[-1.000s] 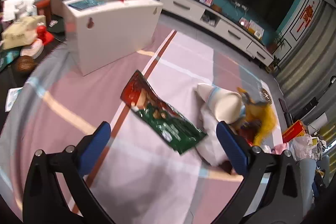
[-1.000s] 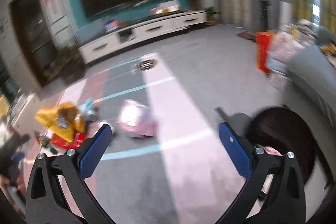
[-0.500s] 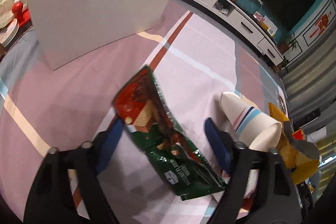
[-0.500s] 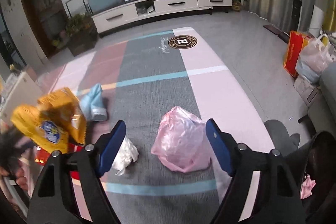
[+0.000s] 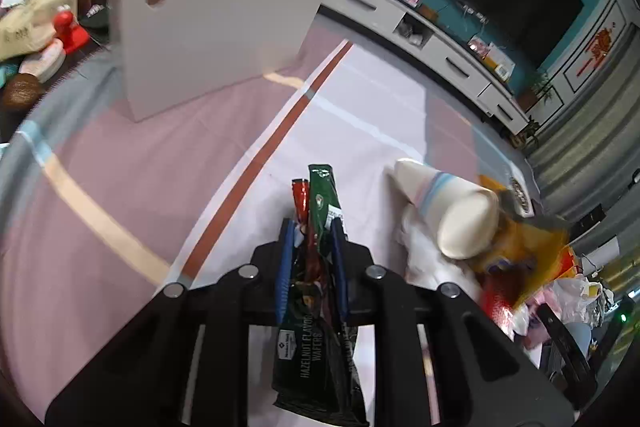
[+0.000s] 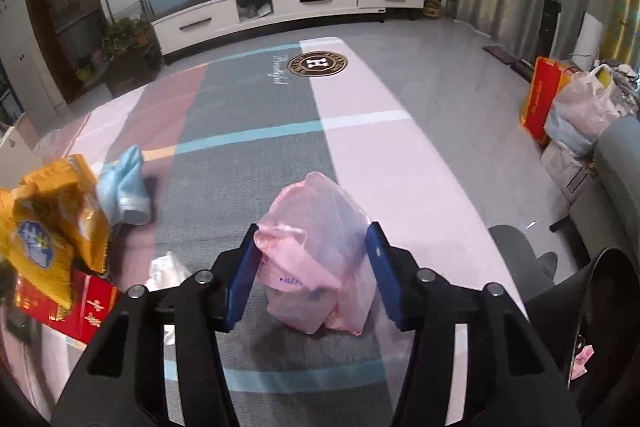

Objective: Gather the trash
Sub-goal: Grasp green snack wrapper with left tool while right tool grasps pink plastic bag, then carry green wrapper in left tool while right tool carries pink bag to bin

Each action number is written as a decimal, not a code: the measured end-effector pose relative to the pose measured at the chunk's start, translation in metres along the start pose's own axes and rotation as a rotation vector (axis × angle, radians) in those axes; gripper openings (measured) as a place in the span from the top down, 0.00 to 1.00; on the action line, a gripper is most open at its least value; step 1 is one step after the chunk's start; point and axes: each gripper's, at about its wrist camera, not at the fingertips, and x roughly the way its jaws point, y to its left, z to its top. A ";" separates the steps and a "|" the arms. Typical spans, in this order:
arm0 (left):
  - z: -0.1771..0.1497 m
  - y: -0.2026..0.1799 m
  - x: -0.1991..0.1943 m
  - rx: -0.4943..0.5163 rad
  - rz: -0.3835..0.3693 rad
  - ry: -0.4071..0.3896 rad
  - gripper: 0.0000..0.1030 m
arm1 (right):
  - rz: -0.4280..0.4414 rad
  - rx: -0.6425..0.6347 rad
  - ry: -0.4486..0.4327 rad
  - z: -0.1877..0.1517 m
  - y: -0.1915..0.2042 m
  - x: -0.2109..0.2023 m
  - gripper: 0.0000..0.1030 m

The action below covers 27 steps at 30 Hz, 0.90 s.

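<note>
The green and red wafer wrapper (image 5: 316,267) is squeezed flat between the blue fingers (image 5: 285,267) of the left gripper (image 5: 311,229), which has just closed tight on it. The top of the wrapper sticks up past the fingertips, and its bottom end hangs down toward the camera. Just to the right of it, a white paper cup (image 5: 452,215) with a blue band lies on its side on the pink and white rug (image 5: 120,187). The cup rests on something white and crumpled, maybe tissue, but the view is too blurry to be sure. A yellow snack bag (image 5: 524,247) lies just behind the cup. A white box (image 5: 216,35) stands farther back on the rug. In the right wrist view, the pink plastic bag (image 6: 316,251) sits on the grey part of the rug, between the fingers (image 6: 240,279) of the right gripper (image 6: 314,237). These fingers have been closing, and they now touch the bag on both sides. To the left of it lie a small white wad (image 6: 168,269), a light blue cloth (image 6: 124,191), a red box (image 6: 76,307) and the yellow snack bag.
</note>
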 end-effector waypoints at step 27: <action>-0.117 -0.013 -0.116 0.048 -0.146 -0.062 0.81 | 0.137 0.144 -0.142 -0.076 -0.033 -0.139 0.56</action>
